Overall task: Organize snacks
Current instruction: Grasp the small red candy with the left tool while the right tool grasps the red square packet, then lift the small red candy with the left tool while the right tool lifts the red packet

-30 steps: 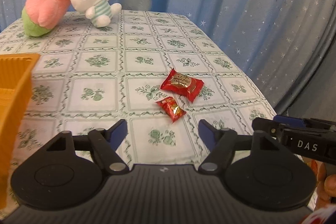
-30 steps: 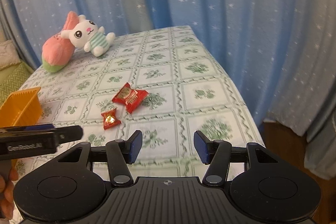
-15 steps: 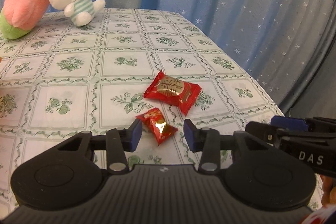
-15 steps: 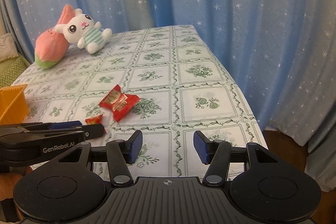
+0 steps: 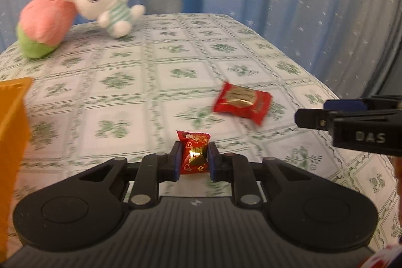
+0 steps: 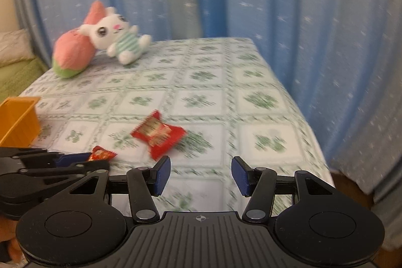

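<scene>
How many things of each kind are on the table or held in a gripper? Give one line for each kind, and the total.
Red snack packets: 2, the small candy held in the left gripper and the larger packet lying on the tablecloth
Plush toys: 2, the white bunny and the pink plush
Orange bins: 1
Total: 5

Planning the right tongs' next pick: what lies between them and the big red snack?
Only bare tablecloth separates the open right tongs from the big snack, as the right wrist view shows.
</scene>
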`<control>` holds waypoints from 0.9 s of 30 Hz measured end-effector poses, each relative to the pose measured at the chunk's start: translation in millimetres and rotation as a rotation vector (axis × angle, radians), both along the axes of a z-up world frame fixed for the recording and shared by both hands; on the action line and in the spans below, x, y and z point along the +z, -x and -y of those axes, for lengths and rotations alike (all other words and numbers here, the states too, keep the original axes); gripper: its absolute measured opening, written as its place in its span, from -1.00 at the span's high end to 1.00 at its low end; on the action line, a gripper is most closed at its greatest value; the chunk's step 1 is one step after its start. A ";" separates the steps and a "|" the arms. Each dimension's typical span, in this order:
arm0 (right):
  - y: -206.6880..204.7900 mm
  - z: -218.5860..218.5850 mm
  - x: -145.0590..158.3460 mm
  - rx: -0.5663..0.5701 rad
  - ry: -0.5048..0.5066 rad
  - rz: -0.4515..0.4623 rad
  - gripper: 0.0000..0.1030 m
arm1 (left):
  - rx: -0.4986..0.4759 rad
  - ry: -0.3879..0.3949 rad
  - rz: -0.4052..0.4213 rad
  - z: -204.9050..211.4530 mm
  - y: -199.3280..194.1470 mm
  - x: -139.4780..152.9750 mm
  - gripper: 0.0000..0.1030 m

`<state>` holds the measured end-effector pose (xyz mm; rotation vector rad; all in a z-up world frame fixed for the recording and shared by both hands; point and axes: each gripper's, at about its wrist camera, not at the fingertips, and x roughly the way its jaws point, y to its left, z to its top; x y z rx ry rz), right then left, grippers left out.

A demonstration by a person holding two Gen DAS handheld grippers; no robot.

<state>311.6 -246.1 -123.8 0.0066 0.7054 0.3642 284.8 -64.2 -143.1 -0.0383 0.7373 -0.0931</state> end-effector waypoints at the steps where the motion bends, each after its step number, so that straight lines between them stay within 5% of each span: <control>1: -3.1 -6.0 0.4 0.025 0.011 0.012 -0.07 | 0.008 0.003 0.003 -4.9 2.2 2.8 0.64; 15: -56.0 -74.3 -20.2 0.349 0.259 0.088 -0.07 | 0.049 0.059 -0.002 -31.0 17.8 21.0 0.64; 17: -59.4 -79.9 -26.4 0.379 0.292 0.077 0.02 | 0.047 0.063 -0.006 -31.3 19.2 20.7 0.64; 19: -59.9 -84.6 -32.0 0.408 0.332 0.059 0.31 | 0.043 0.063 -0.010 -30.8 21.2 20.9 0.64; 27: -36.7 -74.8 -20.5 0.293 0.279 0.005 0.40 | 0.028 0.068 -0.021 -29.1 36.8 26.4 0.64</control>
